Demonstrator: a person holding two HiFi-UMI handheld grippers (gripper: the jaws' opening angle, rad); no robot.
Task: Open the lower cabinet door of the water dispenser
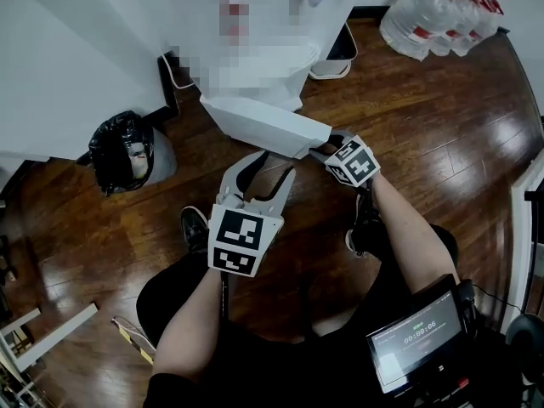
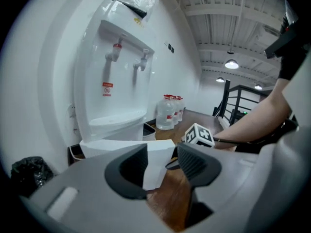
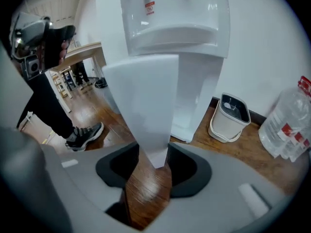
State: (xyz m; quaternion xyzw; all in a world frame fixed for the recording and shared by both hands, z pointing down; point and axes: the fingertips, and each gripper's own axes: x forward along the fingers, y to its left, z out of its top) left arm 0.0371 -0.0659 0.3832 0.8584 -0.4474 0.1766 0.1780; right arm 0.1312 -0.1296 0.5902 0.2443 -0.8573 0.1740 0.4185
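The white water dispenser (image 1: 255,24) stands against the wall. Its lower cabinet door (image 1: 265,126) is swung out toward me. My right gripper (image 1: 321,150) is at the door's free edge. In the right gripper view the door (image 3: 146,106) runs down between both jaws of my right gripper (image 3: 153,161), and the pads press on its two faces. My left gripper (image 1: 262,170) hangs just in front of the door, a little to the left. Its jaws stand apart around nothing in the left gripper view (image 2: 163,159), with the door's corner (image 2: 155,171) beyond them.
A black rubbish bag (image 1: 123,147) sits left of the dispenser. A white bin (image 1: 336,53) stands on its right, and beyond it several water bottles (image 1: 438,15). A screen (image 1: 416,342) is at my right hip. My shoes (image 1: 194,226) rest on the wooden floor below the door.
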